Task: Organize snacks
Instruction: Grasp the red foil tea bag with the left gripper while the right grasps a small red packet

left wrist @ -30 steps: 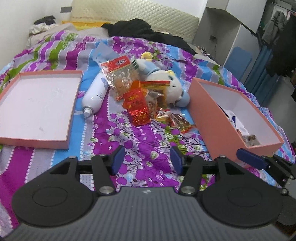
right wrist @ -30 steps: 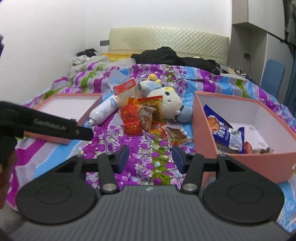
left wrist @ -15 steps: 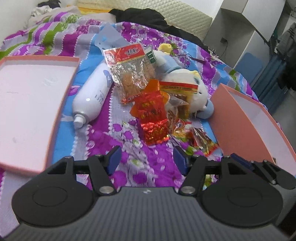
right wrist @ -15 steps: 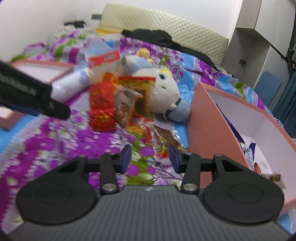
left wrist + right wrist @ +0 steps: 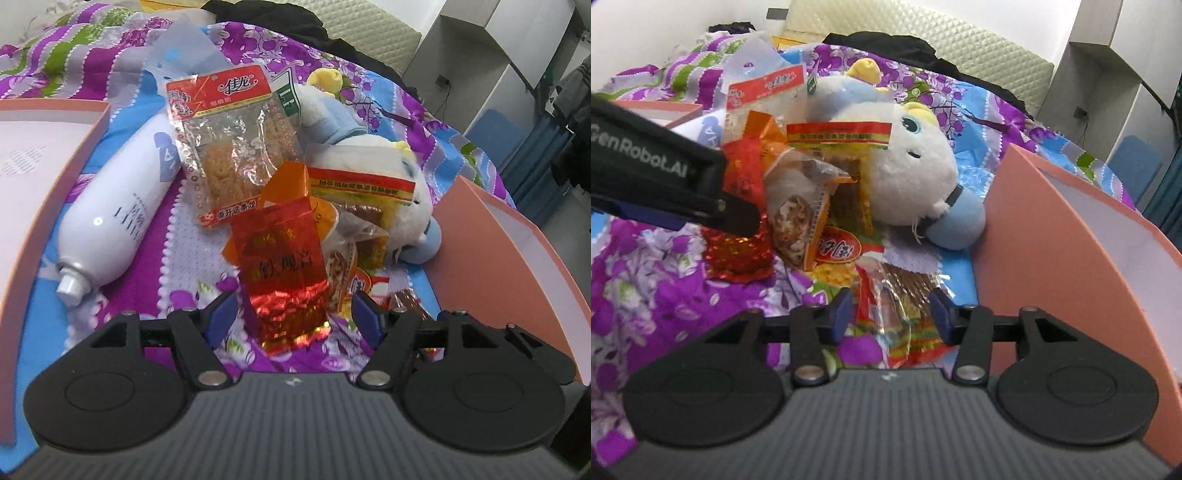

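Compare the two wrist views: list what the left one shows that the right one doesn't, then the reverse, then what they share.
Left wrist only: the white bottle shown whole, and the inside of the shallow pink lid.
Right wrist only: the plush toy's face, and the clear striped packet between the right hand-held gripper, whose jaws are opening.
Both: the red foil packet and the deep pink box.

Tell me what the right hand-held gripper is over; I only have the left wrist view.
Observer: The right hand-held gripper straddles a clear packet beside the pink box; its jaws are opening, pads not visibly pressing.
Operator: Report my left one from there.
Observer: The left hand-held gripper, jaws opening around the red foil packet, shows one finger crossing in front of it; contact unclear.
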Demonstrator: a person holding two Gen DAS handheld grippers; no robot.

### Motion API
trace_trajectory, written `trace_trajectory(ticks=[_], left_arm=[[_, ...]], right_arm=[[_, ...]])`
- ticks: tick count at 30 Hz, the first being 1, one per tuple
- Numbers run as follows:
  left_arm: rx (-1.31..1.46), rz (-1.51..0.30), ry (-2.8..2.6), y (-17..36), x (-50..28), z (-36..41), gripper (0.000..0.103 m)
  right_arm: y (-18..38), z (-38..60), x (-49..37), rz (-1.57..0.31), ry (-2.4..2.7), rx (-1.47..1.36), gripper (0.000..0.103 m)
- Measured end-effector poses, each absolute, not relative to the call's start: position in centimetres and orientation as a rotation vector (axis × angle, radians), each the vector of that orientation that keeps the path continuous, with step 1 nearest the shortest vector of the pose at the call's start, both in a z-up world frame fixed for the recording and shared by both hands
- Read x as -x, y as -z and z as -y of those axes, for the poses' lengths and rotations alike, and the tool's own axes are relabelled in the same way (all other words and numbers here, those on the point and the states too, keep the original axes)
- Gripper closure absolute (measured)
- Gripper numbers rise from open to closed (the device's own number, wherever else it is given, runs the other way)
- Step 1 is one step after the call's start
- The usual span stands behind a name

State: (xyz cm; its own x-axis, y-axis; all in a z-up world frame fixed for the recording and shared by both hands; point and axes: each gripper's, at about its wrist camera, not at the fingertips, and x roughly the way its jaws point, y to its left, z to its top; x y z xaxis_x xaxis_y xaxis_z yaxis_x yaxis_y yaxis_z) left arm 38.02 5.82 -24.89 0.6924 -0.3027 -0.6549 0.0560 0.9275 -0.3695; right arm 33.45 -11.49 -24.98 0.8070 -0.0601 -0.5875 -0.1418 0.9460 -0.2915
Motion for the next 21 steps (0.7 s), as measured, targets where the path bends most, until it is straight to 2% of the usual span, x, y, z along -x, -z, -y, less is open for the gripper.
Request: trace_trajectory(ticks=[5, 10, 12, 13, 14, 15, 20, 21], left_arm=[[0.307, -0.757, 0.22, 25.4, -38.9, -5.2, 0.03], [0.327, -0.814, 0.208, 26.6, -39.8, -4.9, 0.031], [0.329, -0.827, 0.217, 26.9, -39.8, -4.6, 0.032], [0.326, -0.834, 0.22, 27.0, -39.9, -4.4, 0.037], [0.315, -0.841, 0.21, 27.1, -39.9, -4.2, 0.041], [0.299, -0.845, 0.2, 27.1, -39.8, -4.1, 0.045], [0.293, -0.838, 0.191, 26.3, -39.2, -4.1, 0.046], [0.286, -0.833, 0.189, 26.0, -39.0, -4.1, 0.046]], right_arm=[[26.2, 11.8, -35.2, -0.664, -0.045, 0.313, 0.048], [26.8, 12.4, -35.6, -0.681, -0.06, 0.265, 0.049], [26.8, 12.8, -35.7, -0.684, -0.056, 0.243, 0.058], [26.8, 12.8, -35.6, -0.684, -0.056, 0.237, 0.06], [26.7, 12.8, -35.5, -0.682, -0.06, 0.236, 0.068], [26.7, 12.7, -35.4, -0.677, -0.053, 0.246, 0.07], [25.8, 12.7, -35.0, -0.663, -0.04, 0.235, 0.075], [25.5, 12.8, -34.7, -0.653, -0.039, 0.232, 0.081]])
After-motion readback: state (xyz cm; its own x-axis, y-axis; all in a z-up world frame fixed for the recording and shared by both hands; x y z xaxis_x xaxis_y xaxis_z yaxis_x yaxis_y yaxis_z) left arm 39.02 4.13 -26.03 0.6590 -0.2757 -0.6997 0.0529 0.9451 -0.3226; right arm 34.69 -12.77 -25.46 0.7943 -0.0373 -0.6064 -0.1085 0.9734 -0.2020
